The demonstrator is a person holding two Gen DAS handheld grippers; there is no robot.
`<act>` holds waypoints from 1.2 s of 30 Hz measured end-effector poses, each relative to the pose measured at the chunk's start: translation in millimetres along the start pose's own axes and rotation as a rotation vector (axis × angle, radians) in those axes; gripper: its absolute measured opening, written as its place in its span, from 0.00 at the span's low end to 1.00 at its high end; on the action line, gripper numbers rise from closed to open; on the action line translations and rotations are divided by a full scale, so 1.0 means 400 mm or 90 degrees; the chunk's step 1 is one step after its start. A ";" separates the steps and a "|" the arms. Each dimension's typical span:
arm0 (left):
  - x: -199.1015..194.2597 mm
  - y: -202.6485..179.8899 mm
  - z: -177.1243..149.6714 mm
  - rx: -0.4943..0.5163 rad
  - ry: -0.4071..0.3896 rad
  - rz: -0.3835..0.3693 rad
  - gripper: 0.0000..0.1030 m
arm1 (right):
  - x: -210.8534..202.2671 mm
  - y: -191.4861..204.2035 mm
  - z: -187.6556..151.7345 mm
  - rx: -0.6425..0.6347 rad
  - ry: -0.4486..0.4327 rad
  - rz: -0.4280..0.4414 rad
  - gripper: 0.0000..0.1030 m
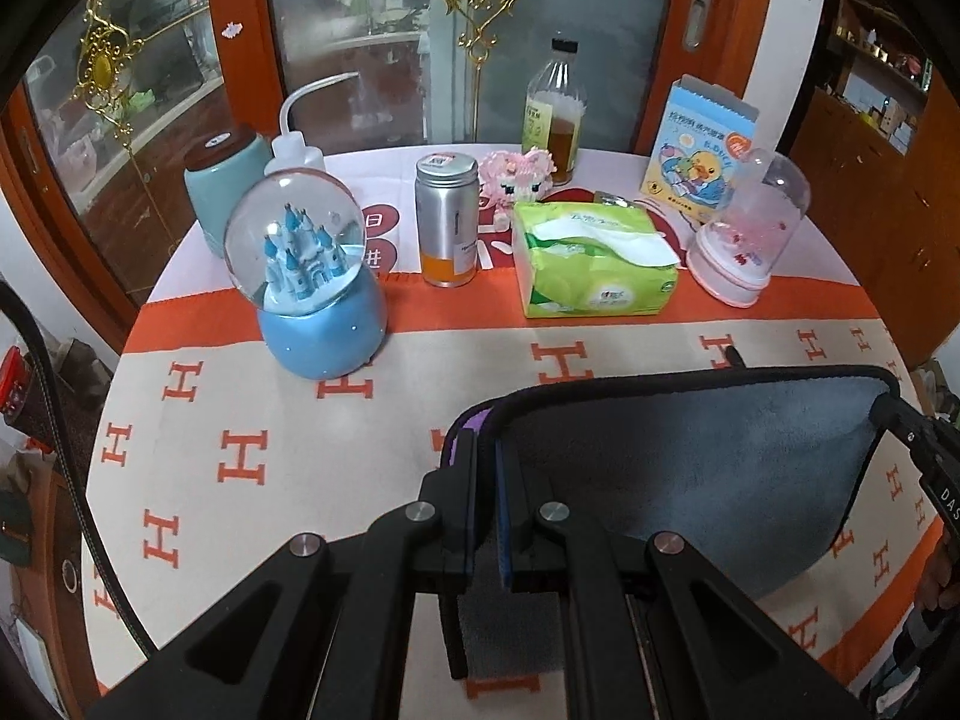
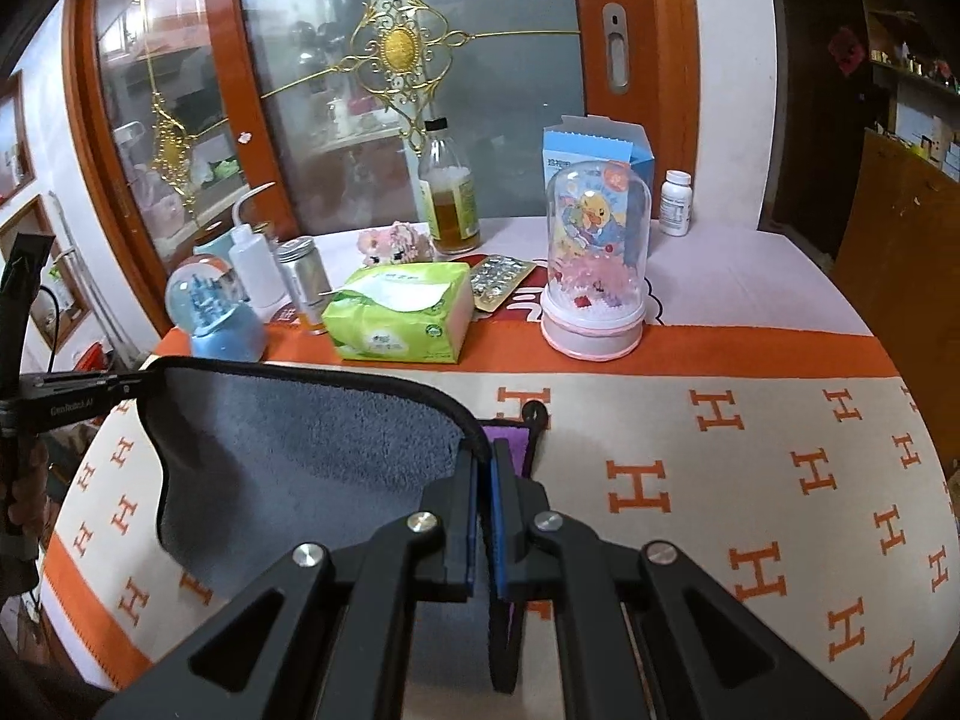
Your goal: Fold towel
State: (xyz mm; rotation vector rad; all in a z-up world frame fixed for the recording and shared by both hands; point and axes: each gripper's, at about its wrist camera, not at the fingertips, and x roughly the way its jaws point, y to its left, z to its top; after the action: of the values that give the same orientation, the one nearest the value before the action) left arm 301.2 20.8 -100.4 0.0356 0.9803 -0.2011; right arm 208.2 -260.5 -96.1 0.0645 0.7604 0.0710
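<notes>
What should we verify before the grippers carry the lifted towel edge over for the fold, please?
1. Left gripper clamped on a towel corner: ok.
2. Right gripper clamped on the other corner: ok.
3. Edge between both grippers taut and level: ok, only slightly bowed.
4. Lower towel edge lying flat on the tablecloth: cannot tell, hidden behind the grippers.
5. Path free of the tissue pack and blue snow globe: ok, both stand beyond the towel.
6. Purple tag tucked away: not ok, it shows.
</notes>
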 end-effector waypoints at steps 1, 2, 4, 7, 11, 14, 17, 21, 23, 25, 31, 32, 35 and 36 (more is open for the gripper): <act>0.011 0.001 0.001 0.001 0.002 0.002 0.03 | 0.008 0.000 0.000 0.001 -0.001 -0.002 0.04; 0.023 0.002 0.003 0.001 0.004 0.004 0.03 | 0.018 -0.001 0.002 0.004 -0.001 -0.004 0.04; 0.040 0.005 0.005 0.000 0.006 0.006 0.03 | 0.035 -0.001 0.006 0.009 -0.004 -0.008 0.04; 0.055 0.005 0.004 0.002 0.008 0.005 0.04 | 0.061 0.002 0.009 0.014 -0.003 -0.012 0.04; 0.072 0.007 0.004 0.005 0.012 0.008 0.05 | 0.085 0.004 0.014 0.029 -0.005 -0.013 0.06; 0.082 0.013 0.004 0.001 0.015 0.009 0.11 | 0.108 0.003 0.018 0.034 0.011 -0.027 0.24; 0.084 0.016 0.003 0.000 0.018 0.005 0.25 | 0.110 0.001 0.018 0.040 0.011 -0.038 0.46; 0.077 0.018 0.000 -0.004 0.009 0.001 0.37 | 0.104 0.000 0.018 0.041 0.010 -0.038 0.50; 0.073 0.018 -0.001 -0.008 0.012 0.003 0.42 | 0.101 -0.001 0.018 0.044 0.011 -0.035 0.53; 0.061 0.015 -0.003 -0.013 0.010 0.003 0.50 | 0.095 -0.002 0.018 0.046 0.011 -0.035 0.58; 0.017 0.002 -0.023 -0.020 0.007 0.017 0.64 | 0.053 -0.001 0.012 0.050 0.002 -0.030 0.66; 0.007 0.000 -0.031 -0.022 0.005 0.025 0.65 | 0.046 -0.001 0.010 0.052 0.001 -0.028 0.66; -0.022 -0.010 -0.057 -0.021 0.007 0.045 0.69 | 0.016 -0.001 -0.003 0.057 0.001 -0.019 0.68; -0.031 -0.013 -0.066 -0.022 0.008 0.050 0.72 | 0.010 0.001 -0.007 0.058 0.002 -0.017 0.68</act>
State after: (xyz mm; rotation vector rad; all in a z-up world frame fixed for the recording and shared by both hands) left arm 271.7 20.9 -104.5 0.0440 0.9930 -0.1128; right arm 209.2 -259.6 -100.9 0.1410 0.7675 0.0111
